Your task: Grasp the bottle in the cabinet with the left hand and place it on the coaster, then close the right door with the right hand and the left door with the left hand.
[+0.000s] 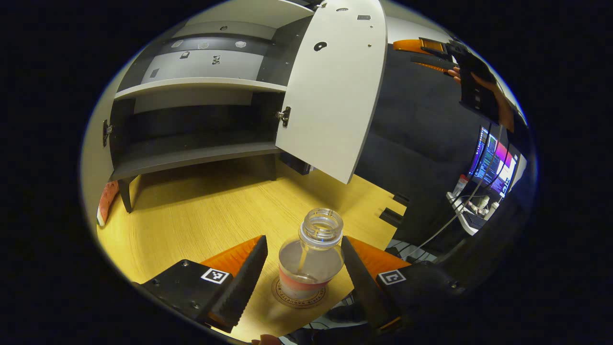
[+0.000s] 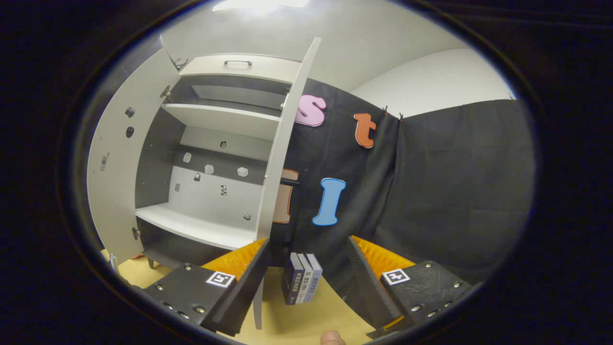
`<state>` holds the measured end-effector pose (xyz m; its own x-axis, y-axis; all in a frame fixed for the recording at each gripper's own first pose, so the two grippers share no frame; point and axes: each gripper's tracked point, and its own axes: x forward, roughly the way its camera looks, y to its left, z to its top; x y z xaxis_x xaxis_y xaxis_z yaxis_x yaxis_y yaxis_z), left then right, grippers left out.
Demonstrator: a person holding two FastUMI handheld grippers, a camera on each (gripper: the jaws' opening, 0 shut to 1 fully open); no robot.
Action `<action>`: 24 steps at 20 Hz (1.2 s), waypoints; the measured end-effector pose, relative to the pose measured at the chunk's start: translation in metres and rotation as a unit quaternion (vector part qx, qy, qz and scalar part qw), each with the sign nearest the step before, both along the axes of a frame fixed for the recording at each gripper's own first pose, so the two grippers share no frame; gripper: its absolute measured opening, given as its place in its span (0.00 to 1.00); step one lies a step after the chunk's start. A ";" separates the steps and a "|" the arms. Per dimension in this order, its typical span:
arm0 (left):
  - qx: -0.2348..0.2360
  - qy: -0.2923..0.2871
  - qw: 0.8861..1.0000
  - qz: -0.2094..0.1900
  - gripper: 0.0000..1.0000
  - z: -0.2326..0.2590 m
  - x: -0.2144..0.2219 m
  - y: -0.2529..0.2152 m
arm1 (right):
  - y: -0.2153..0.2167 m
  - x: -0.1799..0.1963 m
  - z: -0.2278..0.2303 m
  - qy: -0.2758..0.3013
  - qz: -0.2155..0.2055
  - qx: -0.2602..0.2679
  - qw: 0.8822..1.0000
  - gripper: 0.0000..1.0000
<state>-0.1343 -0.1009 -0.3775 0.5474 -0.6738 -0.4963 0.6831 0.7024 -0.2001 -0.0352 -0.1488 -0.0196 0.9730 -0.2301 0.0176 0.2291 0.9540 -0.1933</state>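
Note:
A clear, capless bottle [image 1: 311, 254] with a red band near its base stands upright on the round coaster [image 1: 299, 294] at the wooden table's near edge. My left gripper [image 1: 302, 242] is open, one finger on each side of the bottle; the left finger stands clear of it and the right finger is very close to its shoulder. The cabinet [image 1: 191, 158] has bare shelves, and its right door [image 1: 335, 86] swings out wide. In the right gripper view both the left door [image 2: 115, 182] and the right door [image 2: 282, 158] hang open. My right gripper [image 2: 309, 242] is open and holds nothing, just in front of the right door's edge.
A few books [image 2: 301, 282] stand upright on the table [image 1: 191, 225] behind the right door. Off the table's right side are a lit monitor [image 1: 493, 163] and cables. The other gripper with a hand [image 1: 471, 72] is raised at the far upper right. A reddish object [image 1: 107, 201] lies by the cabinet's left leg.

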 end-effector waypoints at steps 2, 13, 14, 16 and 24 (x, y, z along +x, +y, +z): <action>-0.003 0.001 1.000 -0.002 0.97 0.005 -0.002 -0.001 | -0.001 0.000 -0.002 0.002 -0.001 0.003 1.000 0.94; -0.062 -0.058 0.996 -0.006 0.96 0.099 0.013 -0.021 | 0.001 0.005 -0.010 0.010 0.005 0.013 1.000 0.96; -0.065 -0.072 0.995 -0.003 0.96 0.112 0.018 -0.022 | 0.002 0.006 -0.009 0.010 0.006 0.013 1.000 0.96; -0.071 -0.105 0.992 0.004 0.96 0.139 0.030 -0.024 | 0.002 0.008 -0.009 0.009 0.007 0.013 1.000 0.94; -0.050 -0.221 0.970 0.086 0.96 0.234 0.091 -0.001 | -0.003 0.014 -0.009 0.003 0.010 0.012 1.000 0.96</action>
